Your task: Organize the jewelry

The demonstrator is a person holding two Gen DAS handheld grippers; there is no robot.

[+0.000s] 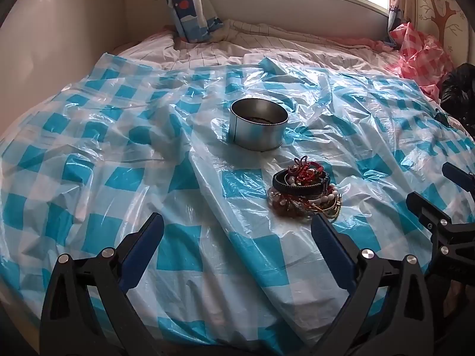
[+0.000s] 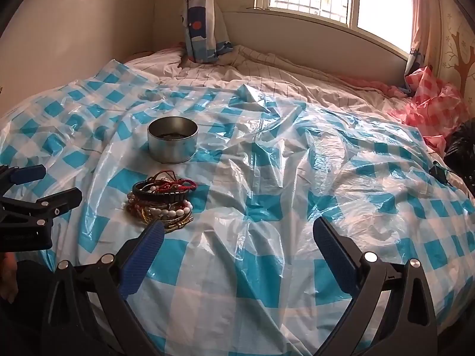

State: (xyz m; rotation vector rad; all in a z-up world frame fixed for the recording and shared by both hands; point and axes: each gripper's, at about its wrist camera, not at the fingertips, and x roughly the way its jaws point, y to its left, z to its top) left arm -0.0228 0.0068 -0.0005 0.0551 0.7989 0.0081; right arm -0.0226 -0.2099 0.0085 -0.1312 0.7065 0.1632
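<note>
Left gripper (image 1: 237,231): spread wide, empty, tilted down at the bed, blue pads clear of everything. Right gripper (image 2: 239,234): likewise gaping and empty, hovering over bare sheet to the right of the work.

Left to right across the bed: plain wall, then open checked plastic sheet (image 1: 118,154), crinkled and glossy, laid over soft bedding. Next, metal tin (image 1: 258,127), round, open-topped, upright, something dark just visible at its bottom. Just nearer and a little right of the tin, apart from it: jewelry pile (image 1: 305,191), a heap of bracelets, black braided bands on top, red cord and white beads tangled in, gold pieces beneath. Further right, a broad stretch of free sheet, then pink checked plastic (image 2: 430,103) and a black bag (image 2: 463,145) against the far edge.

Handling, as judged: light, loose, limp strands, beads hard and slick, likely to snag and drag neighbours along. Best purchase probably across the stiff black band on top, pinched at one side of its loop, lifted slowly. Slippery film underneath, apt to bunch or ride up with a low pinch.

Room: plenty on both flanks; tin close behind the pile, easily knocked on that soft footing.
</note>
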